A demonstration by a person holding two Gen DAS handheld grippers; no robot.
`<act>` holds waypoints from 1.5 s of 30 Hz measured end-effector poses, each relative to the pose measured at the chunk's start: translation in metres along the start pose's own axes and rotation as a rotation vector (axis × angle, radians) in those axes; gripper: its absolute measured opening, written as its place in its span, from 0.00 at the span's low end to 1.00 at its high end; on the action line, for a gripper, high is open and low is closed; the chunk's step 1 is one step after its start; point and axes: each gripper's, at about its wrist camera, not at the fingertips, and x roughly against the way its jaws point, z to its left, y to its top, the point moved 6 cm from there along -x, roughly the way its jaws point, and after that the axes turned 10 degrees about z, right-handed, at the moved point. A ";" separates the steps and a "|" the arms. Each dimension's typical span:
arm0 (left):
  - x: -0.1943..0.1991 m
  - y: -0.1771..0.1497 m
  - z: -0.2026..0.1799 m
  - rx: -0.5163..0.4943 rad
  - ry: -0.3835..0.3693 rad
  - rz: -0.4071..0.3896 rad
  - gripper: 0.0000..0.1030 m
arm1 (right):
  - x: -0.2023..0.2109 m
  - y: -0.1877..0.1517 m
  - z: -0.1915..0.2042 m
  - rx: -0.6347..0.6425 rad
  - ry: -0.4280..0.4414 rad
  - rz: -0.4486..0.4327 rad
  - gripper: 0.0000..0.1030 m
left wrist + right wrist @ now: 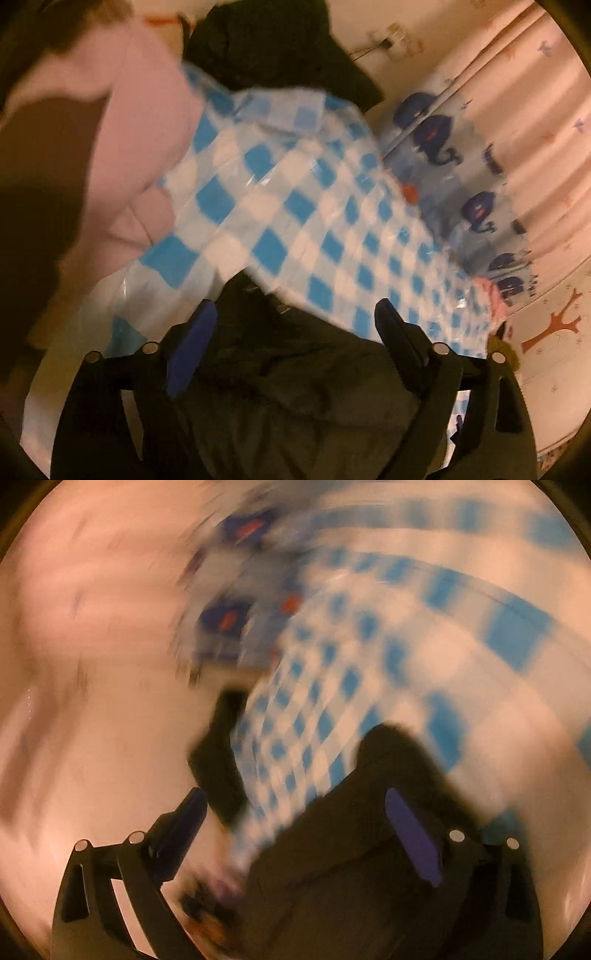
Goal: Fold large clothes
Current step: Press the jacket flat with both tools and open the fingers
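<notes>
A dark garment (295,376) lies bunched between the open fingers of my left gripper (295,314), on a blue and white checked cloth (295,206). The fingers do not press on it. In the right wrist view, which is badly blurred, the same dark garment (351,867) lies between the spread fingers of my right gripper (295,805), over the checked cloth (332,701). Whether either gripper touches the fabric I cannot tell.
A pink garment (122,147) lies at the left and another dark garment (280,48) at the far end. A sheet with blue whale prints (461,177) hangs at the right next to pale curtains (535,110).
</notes>
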 end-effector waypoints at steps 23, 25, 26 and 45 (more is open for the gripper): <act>-0.137 -0.113 -0.091 -0.512 0.084 0.243 0.82 | -0.189 -0.042 0.044 0.544 -0.551 0.359 0.93; -0.109 -0.091 -0.100 -0.507 0.056 0.146 0.82 | -0.180 -0.033 0.067 0.604 -0.556 0.291 0.93; -0.102 -0.081 -0.100 -0.510 0.078 0.102 0.83 | -0.182 -0.028 0.073 0.611 -0.561 0.283 0.93; -0.092 -0.080 -0.015 -0.351 0.169 0.029 0.84 | -0.153 -0.016 0.033 0.512 -0.530 0.266 0.93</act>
